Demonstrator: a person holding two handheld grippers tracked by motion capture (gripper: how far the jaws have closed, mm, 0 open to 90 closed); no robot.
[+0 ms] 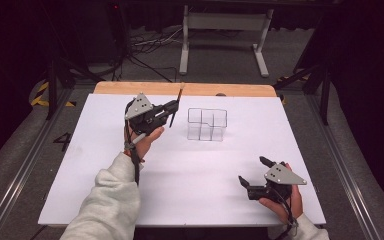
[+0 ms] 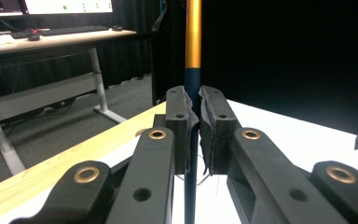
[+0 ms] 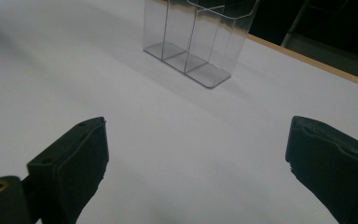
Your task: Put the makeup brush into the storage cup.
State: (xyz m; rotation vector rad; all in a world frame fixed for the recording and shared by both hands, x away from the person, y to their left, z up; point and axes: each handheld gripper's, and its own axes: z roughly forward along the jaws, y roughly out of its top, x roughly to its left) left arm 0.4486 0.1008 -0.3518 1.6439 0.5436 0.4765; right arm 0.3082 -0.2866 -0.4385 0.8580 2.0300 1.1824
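Your sleeve [image 1: 111, 200] fills the near edge, soft grey knit, steadying the left tongs [image 1: 169, 107] above the white table [image 1: 190, 170]. Just right of those tongs stands the clear plastic organizer [image 1: 207, 124], thin-walled, square compartments open upward to take something slim. Your left tongs are clamped tight on a pencil [image 2: 192, 70], dark shaft with an orange band, held near upright, probably so it can drop straight in. Your right tongs [image 1: 254, 172] rest spread wide, holding nothing, well clear of the organizer.
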